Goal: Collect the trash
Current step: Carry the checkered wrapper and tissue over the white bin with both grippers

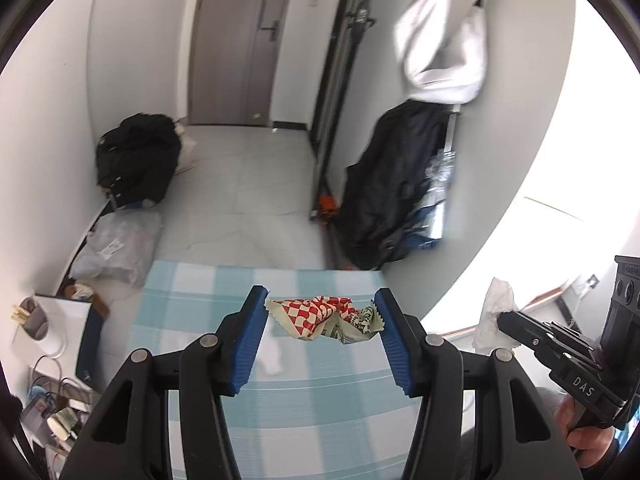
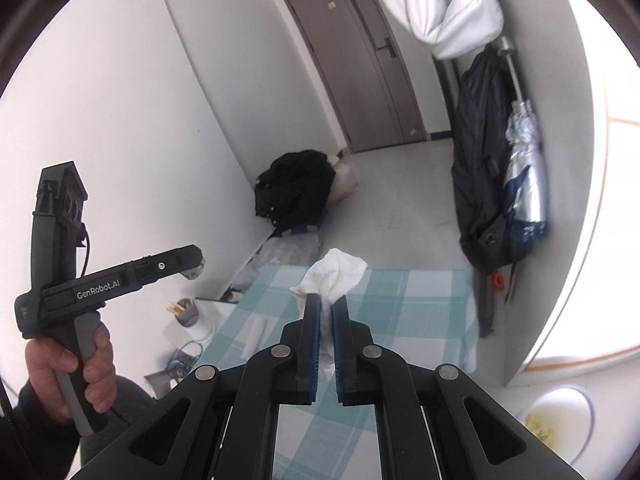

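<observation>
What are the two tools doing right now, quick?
Left tool: open, with the checkered wrapper between its fingers, not squeezed.
Right tool: shut on the white tissue.

Wrapper [image 1: 320,317] hangs between left gripper [image 1: 322,322] fingers, above far edge of the checked cloth [image 1: 304,408]. Tissue [image 2: 334,274] sits in right gripper [image 2: 325,322], over cloth's far edge. Bag [image 1: 138,158] on floor beyond cloth's far left corner, against left wall. Jacket [image 1: 394,178] hangs on right wall, past far right corner. Door [image 1: 240,40] behind all.
</observation>
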### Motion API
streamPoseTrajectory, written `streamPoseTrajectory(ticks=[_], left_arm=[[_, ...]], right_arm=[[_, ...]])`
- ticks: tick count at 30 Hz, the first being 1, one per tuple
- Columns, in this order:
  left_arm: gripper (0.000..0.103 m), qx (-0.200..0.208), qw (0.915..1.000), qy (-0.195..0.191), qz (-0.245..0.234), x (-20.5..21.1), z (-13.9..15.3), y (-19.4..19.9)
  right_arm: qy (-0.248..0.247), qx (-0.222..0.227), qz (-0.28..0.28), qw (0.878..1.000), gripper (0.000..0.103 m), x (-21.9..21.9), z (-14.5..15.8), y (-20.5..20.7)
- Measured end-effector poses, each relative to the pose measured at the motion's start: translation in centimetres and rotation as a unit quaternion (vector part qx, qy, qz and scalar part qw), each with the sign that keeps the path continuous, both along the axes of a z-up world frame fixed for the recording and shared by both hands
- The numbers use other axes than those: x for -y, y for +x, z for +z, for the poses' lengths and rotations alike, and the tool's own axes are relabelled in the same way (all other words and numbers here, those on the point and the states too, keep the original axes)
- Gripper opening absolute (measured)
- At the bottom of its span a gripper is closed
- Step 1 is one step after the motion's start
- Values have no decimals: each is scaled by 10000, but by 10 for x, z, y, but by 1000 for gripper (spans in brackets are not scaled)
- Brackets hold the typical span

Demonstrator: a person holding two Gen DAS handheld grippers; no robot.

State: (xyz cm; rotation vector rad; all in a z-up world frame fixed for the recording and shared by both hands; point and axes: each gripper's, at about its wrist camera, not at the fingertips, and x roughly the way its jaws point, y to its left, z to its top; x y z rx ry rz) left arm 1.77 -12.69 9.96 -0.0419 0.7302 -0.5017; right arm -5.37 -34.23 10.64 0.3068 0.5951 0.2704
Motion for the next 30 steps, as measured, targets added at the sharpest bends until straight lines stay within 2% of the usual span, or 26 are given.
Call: streamPoseTrajectory(ticks=[8,13,22,30], left_arm=[[50,208,9973,-305,-629,48,26,-29],[50,129,9928,-432,-1110,88,29,-39],[50,-194,9814,-521,-1837,165,8,-45],[50,-787,9713,-467,-2197,219,-28,-37]], right_arm=[[58,352,-619,9974,5,59,42,-53],[-4,386,-1046,9938,5,97,50,-80],[-114,31,-1946,9808,5,162,15,-112],[-48,-465,-2571,9652,5,218,-38,-130]])
